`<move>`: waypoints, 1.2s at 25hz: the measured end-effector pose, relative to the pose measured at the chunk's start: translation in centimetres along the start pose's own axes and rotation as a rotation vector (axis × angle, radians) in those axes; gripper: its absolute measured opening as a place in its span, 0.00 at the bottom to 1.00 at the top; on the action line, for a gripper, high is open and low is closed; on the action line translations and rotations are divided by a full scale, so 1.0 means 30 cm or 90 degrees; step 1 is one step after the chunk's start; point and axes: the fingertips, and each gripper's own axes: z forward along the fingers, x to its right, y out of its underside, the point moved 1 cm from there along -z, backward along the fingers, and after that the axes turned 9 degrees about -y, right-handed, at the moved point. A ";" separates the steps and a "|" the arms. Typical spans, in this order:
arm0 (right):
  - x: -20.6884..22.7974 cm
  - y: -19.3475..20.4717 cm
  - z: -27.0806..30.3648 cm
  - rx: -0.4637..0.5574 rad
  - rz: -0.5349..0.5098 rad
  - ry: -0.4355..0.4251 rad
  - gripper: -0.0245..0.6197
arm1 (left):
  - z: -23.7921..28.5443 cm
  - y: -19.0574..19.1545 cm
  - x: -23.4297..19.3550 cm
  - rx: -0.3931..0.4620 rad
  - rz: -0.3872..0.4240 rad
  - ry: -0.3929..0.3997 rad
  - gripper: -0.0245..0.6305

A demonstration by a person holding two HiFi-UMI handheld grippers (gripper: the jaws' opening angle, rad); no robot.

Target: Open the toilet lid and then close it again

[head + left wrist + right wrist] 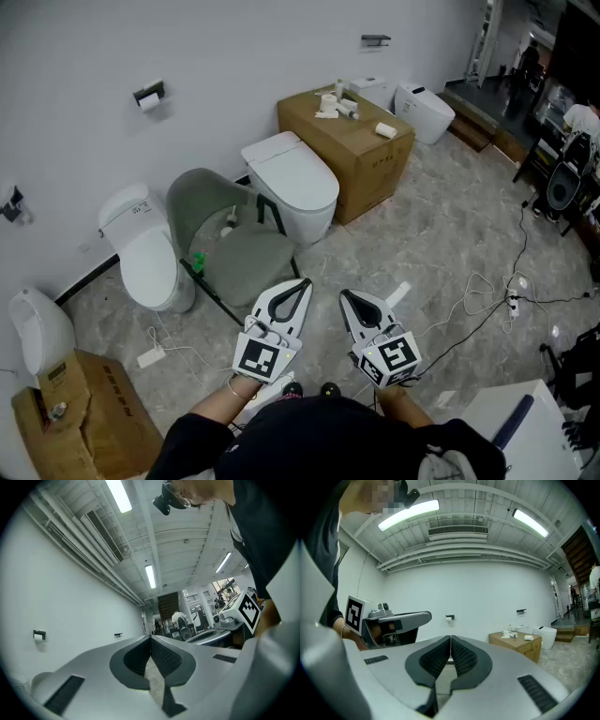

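my left gripper (pixel 303 283) and right gripper (pixel 346 294) are closed, empty. the toilet lid (pixel 292 176) looks stiff, slick, light; i'd hook its front edge.

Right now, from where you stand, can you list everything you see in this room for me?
toilets: at least three, white, along the wall; the nearest two have lids down
chair: one, grey-green, between two toilets
cardboard boxes: two, brown; one by the wall with small white items on top, one at lower left
paper holder: one, dark with a white roll, on the wall
cables: several, white and black, on the floor at right
left gripper: one, white and black, jaws together, empty
right gripper: one, white and black, jaws together, empty
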 end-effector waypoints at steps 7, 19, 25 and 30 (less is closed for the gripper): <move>0.011 0.001 0.007 -0.002 -0.002 0.012 0.07 | 0.022 0.002 0.000 0.010 -0.015 0.017 0.04; -0.001 -0.013 0.028 0.035 0.024 0.035 0.07 | 0.016 0.014 -0.027 0.004 -0.032 0.050 0.04; -0.041 -0.011 0.055 0.036 0.013 0.060 0.07 | -0.005 0.017 -0.047 0.023 -0.009 0.082 0.04; -0.072 0.003 0.049 0.033 0.030 0.072 0.07 | -0.022 0.031 -0.039 0.021 -0.029 0.107 0.04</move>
